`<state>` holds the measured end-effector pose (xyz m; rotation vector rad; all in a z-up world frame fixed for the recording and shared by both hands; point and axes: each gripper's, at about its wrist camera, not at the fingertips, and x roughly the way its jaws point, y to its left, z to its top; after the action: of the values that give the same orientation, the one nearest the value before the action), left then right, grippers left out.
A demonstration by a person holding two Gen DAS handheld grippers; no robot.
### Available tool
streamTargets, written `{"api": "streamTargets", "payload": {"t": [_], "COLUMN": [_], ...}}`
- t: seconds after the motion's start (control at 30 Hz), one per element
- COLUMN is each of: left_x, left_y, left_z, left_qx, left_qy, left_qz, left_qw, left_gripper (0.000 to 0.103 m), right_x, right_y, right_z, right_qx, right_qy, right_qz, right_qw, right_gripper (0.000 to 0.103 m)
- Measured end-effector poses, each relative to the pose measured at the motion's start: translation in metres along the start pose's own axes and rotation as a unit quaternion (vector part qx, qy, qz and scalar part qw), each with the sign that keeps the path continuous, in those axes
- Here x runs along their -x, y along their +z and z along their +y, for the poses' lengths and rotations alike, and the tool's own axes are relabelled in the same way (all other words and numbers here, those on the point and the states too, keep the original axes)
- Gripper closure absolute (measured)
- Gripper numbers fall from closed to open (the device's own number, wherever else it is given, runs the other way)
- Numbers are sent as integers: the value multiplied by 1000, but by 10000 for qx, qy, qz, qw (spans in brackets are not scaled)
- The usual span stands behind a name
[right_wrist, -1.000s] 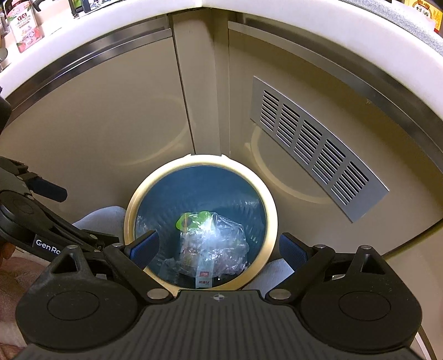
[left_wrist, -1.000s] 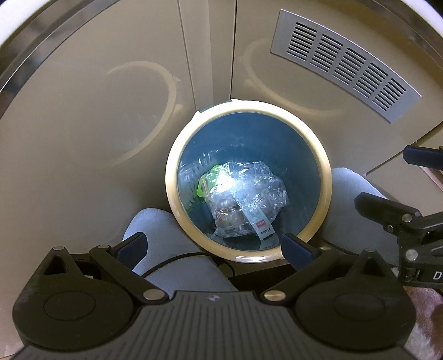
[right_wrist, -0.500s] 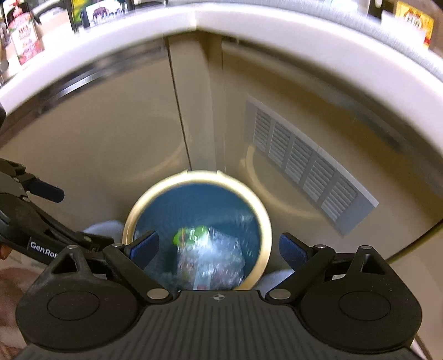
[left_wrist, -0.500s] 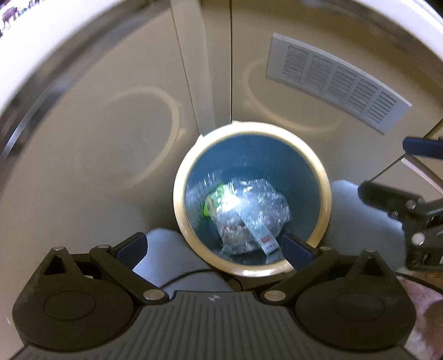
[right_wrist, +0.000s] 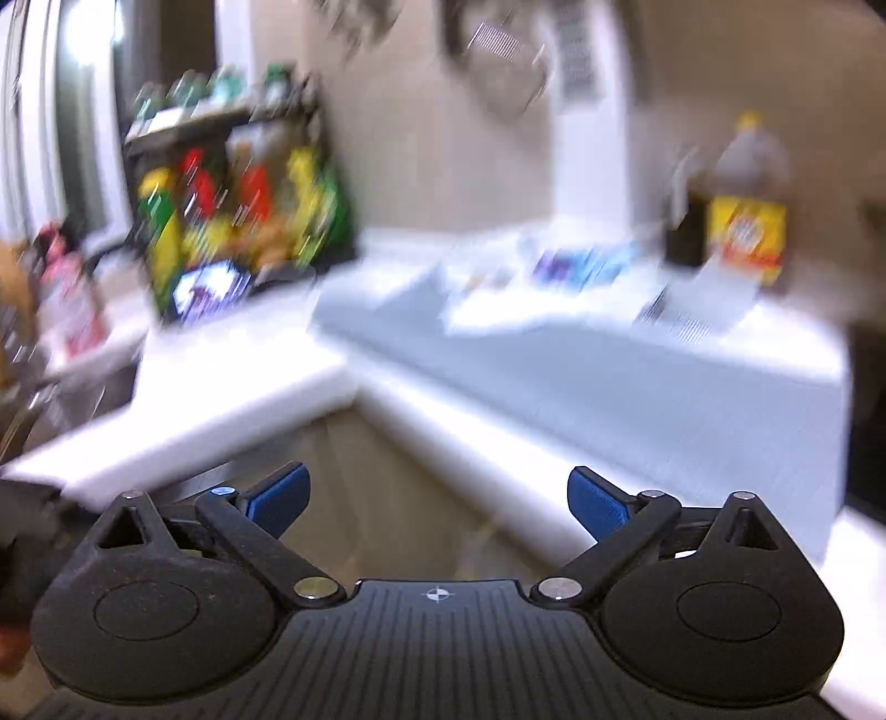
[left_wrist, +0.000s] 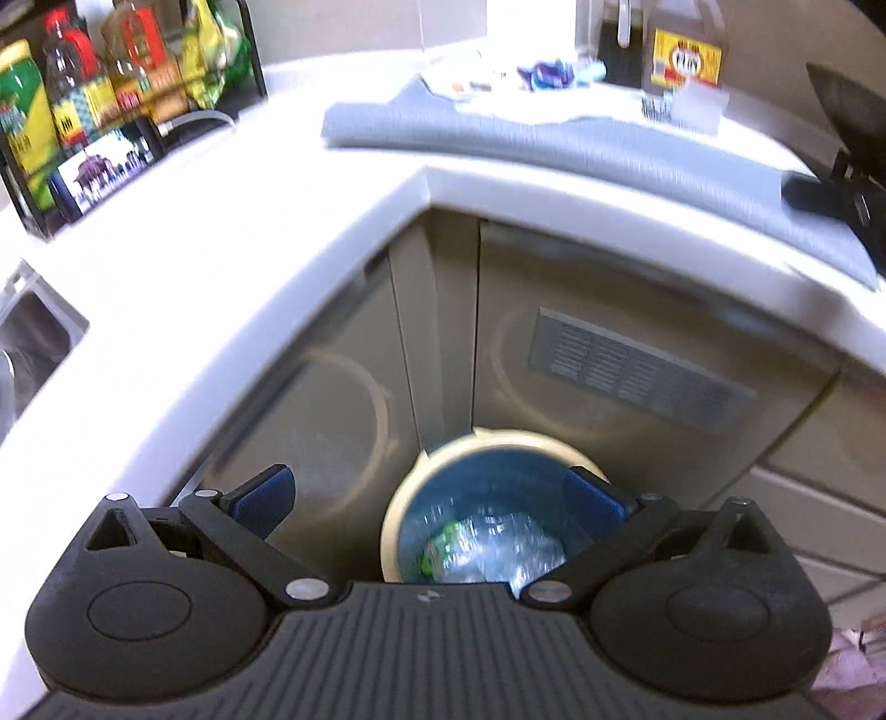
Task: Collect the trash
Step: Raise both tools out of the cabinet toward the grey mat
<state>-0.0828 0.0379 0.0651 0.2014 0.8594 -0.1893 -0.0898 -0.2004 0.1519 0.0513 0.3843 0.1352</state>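
A round bin with a cream rim (left_wrist: 498, 435) and blue inside stands on the floor in the cabinet corner. Crumpled clear plastic (left_wrist: 498, 545) and a green scrap (left_wrist: 437, 548) lie in it. My left gripper (left_wrist: 429, 493) is open and empty, well above the bin and pointing down at it. My right gripper (right_wrist: 437, 493) is empty, its jaws are opening wide, and it faces the countertop; this view is blurred. Small wrappers (left_wrist: 542, 72) (right_wrist: 576, 266) lie on a grey mat (left_wrist: 554, 138) (right_wrist: 554, 354) at the back of the counter.
The white L-shaped counter (left_wrist: 221, 249) (right_wrist: 232, 399) overhangs the cabinets. A black rack of bottles and packets (left_wrist: 111, 83) (right_wrist: 238, 210) stands at the left. A big yellow-labelled bottle (left_wrist: 686, 50) (right_wrist: 747, 210) stands behind the mat. A sink (left_wrist: 33, 343) lies at far left.
Both grippers have risen and tilted up. The bin has dropped low in the left view and out of the right view. The countertop has come into sight.
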Motion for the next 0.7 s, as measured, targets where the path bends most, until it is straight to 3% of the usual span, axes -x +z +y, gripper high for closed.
{"api": "streamTargets", "payload": {"t": [0.13,0.27,0.43,0.7], "left_x": [10,9,8,1], "left_y": [13,23,28,39], "left_z": [-3,-6,-4,-3], "left_qx": [-52,-76,-4,-13], "left_qy": [123,117,59,215], "left_qz": [-192,-220,-225,-125], "left_qw": [9997,9997,9997,9997], "left_gripper": [0,0,0,0], "right_x": [-20,-51,-97,-181], "right_y": [25,40,53,73], "right_z": [-35,-66,-88,-127], "right_qx": [-524,-1012,-1132,-1407], "right_qy": [-678,-1049,-1378,-2150], "right_qz": [-303,-127,85,418], "right_qw": [9959,9892,9839,9655], "right_gripper": [0,0,0,0]}}
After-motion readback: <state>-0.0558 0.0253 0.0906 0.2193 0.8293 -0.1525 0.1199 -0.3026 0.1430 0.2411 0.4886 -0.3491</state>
